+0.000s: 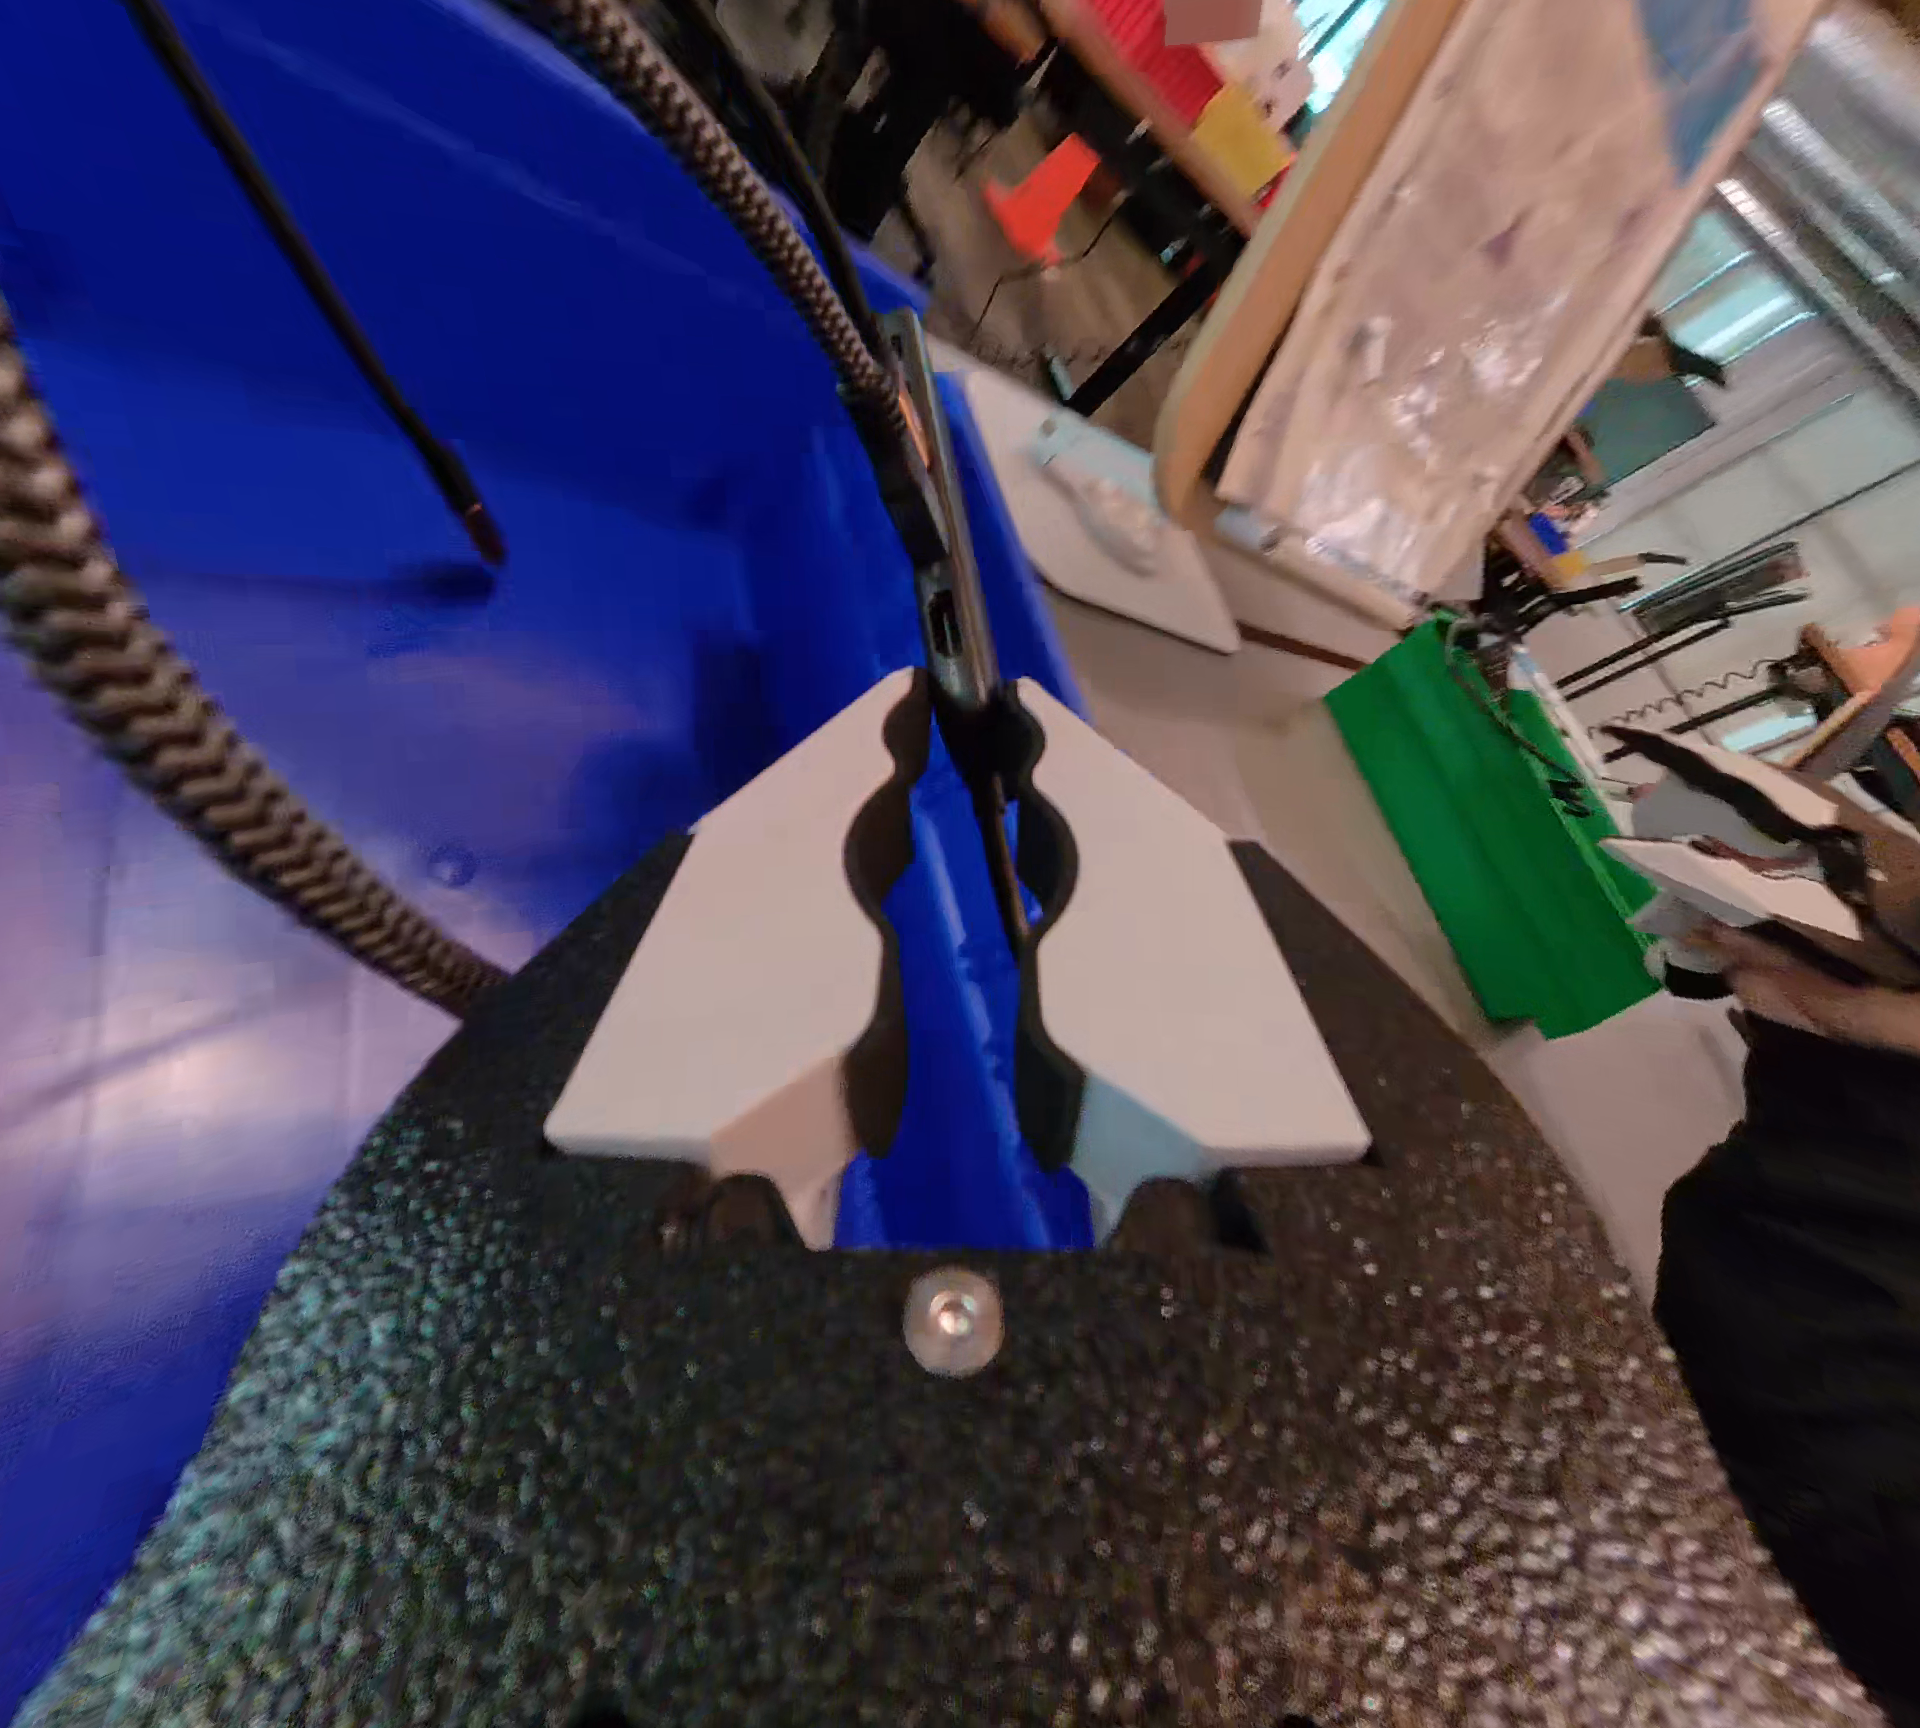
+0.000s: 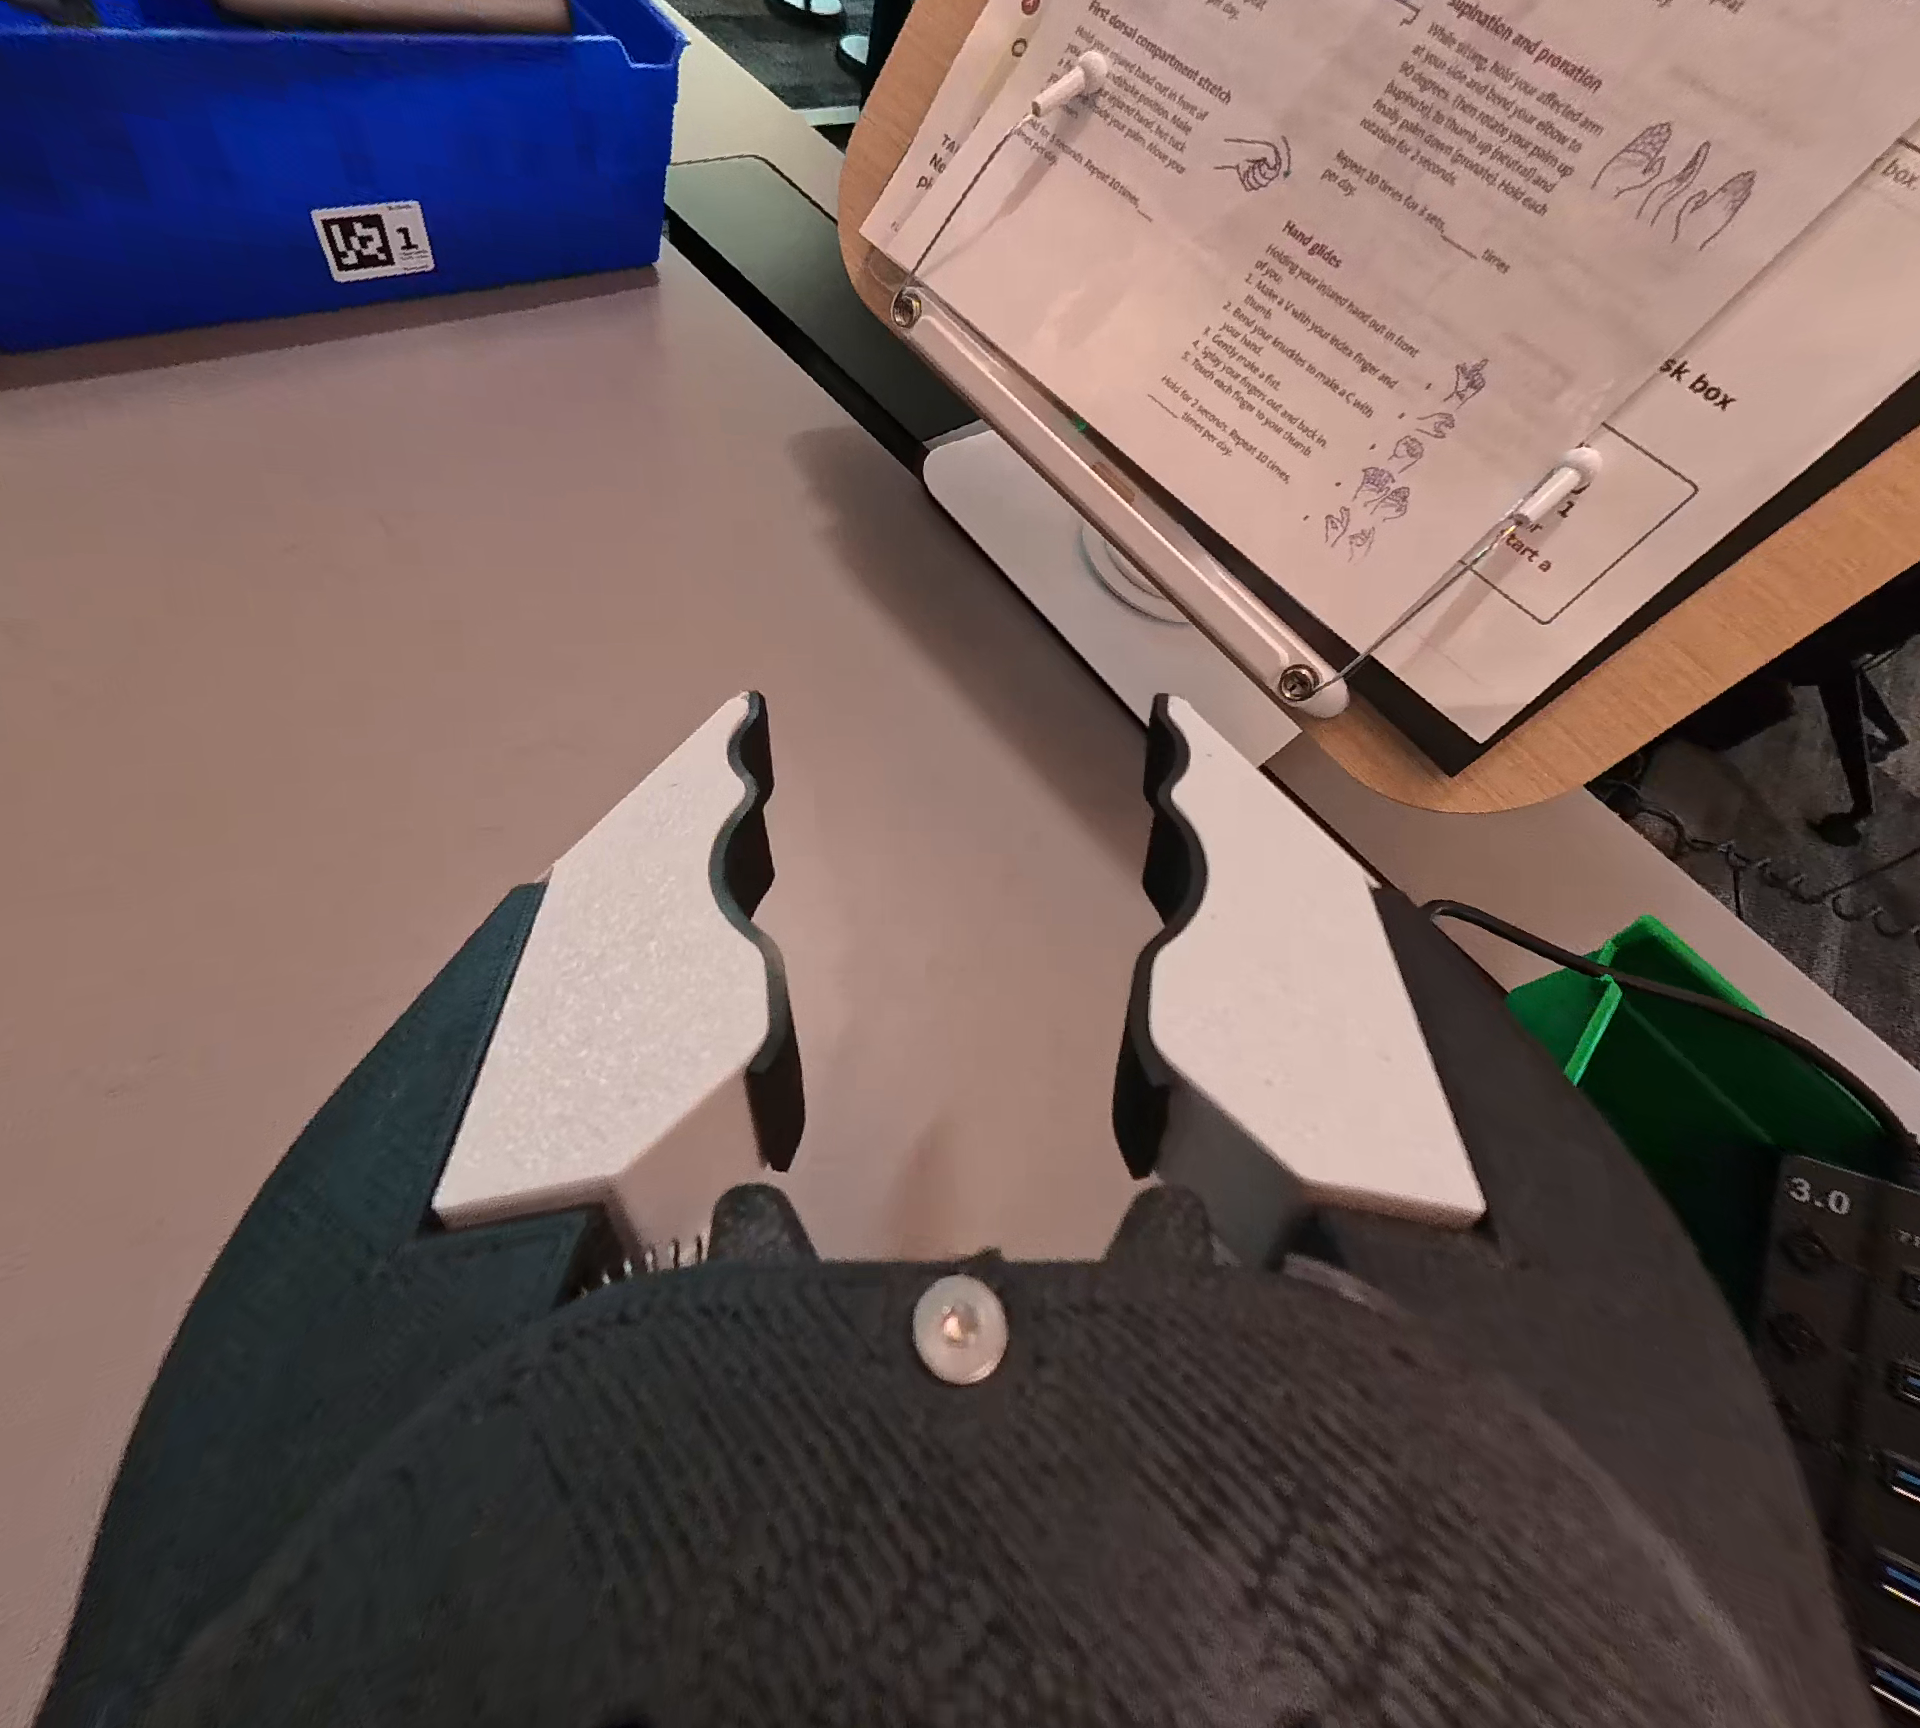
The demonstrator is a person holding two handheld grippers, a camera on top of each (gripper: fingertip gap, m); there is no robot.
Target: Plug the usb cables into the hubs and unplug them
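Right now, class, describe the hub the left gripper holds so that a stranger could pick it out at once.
Start at the big blue bin. Over it the left gripper pinches a slim dark hub by one end. Unlike the loose thin black cable beside it, the hub is a flat bar with a braided cable attached.

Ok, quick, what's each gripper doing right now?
Left gripper: shut on the slim grey hub, held over the blue bin.
Right gripper: open, empty, above the table.
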